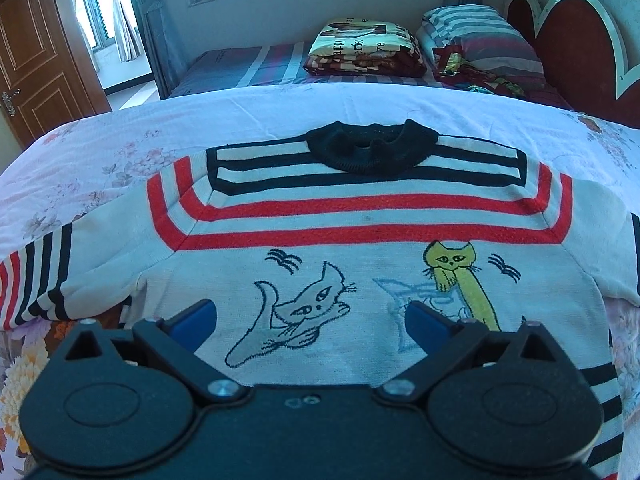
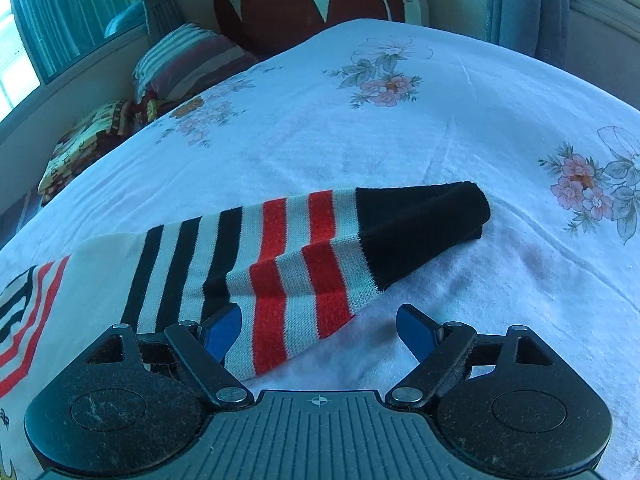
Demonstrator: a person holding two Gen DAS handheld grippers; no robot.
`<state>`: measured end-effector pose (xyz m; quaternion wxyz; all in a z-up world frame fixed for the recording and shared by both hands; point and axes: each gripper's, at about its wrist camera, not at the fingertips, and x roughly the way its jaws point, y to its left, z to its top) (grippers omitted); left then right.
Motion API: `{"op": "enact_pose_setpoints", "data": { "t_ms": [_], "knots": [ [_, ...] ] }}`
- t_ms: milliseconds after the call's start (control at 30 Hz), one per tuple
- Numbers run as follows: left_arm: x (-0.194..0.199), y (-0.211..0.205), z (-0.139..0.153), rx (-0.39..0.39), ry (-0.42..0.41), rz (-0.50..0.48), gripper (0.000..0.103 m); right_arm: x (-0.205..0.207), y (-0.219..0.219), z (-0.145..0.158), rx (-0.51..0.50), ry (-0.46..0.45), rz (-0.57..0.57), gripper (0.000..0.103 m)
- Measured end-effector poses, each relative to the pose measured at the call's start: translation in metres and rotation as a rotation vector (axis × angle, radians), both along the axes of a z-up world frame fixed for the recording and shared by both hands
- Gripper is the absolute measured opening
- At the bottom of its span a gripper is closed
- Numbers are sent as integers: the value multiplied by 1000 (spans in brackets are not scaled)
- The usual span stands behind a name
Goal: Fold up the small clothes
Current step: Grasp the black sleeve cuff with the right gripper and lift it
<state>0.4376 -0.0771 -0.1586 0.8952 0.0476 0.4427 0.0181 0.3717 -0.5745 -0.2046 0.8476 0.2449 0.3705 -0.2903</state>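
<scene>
A small white knit sweater [image 1: 320, 216] lies flat, front up, on the floral bedsheet [image 1: 260, 112]. It has a black collar [image 1: 370, 150], red and black stripes and embroidered cats. My left gripper [image 1: 310, 308] hovers open over the lower chest, its blue pads wide apart and holding nothing. In the right wrist view one striped sleeve [image 2: 304, 248] stretches out to the right and ends in a black cuff [image 2: 420, 220]. My right gripper [image 2: 320, 312] is open just above the sleeve's near edge. Its left pad [image 2: 224, 332] is over the stripes and its right pad [image 2: 416, 332] is over bare sheet.
Beyond the sheet lie a folded printed blanket [image 1: 364, 46], a striped pillow [image 1: 480, 36] and a red heart-shaped headboard [image 1: 580, 48]. A wooden door [image 1: 36, 52] stands at far left. White floral sheet [image 2: 380, 120] spreads beyond the sleeve.
</scene>
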Motion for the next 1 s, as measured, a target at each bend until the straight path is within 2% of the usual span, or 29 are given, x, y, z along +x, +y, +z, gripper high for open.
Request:
{"op": "enact_pose_setpoints", "data": {
  "t_ms": [67,100,133,167,233,267,300,333,500,633,833,933,1000],
  "knots": [
    [1,2,-1,-2,3,-4,99,0,-11,-3,10,-16,-42,84],
    [2,2,-2,-4,5,-8,99,0,-16,-3,12,-19,-56,73],
    [3,3,-2,-6,8,-10,98,0,-19,-3,9,-23,-69,54],
    [4,4,-3,-9,11,-11,96,-1,-23,-2,9,-32,-81,50],
    [5,6,-5,-25,18,-14,94,0,-26,-1,19,-47,-86,30],
    [6,7,-6,-36,23,-12,93,1,-27,0,22,-53,-86,28],
    [6,8,-7,-49,28,-9,92,2,-27,1,20,-64,-83,22],
    [7,9,-8,-63,32,-7,90,1,-26,3,14,-76,-79,10],
    [7,12,-8,-99,32,-15,85,5,-11,24,-51,-152,-24,6],
    [7,19,-4,-150,10,-16,80,20,23,52,-108,-220,91,6],
    [6,35,5,-179,-28,17,77,64,121,88,-126,-330,372,6],
    [6,48,8,-179,-38,53,76,92,187,90,-107,-358,555,6],
    [5,59,9,-178,-43,88,76,107,229,80,-84,-348,668,6]
  ]
}}
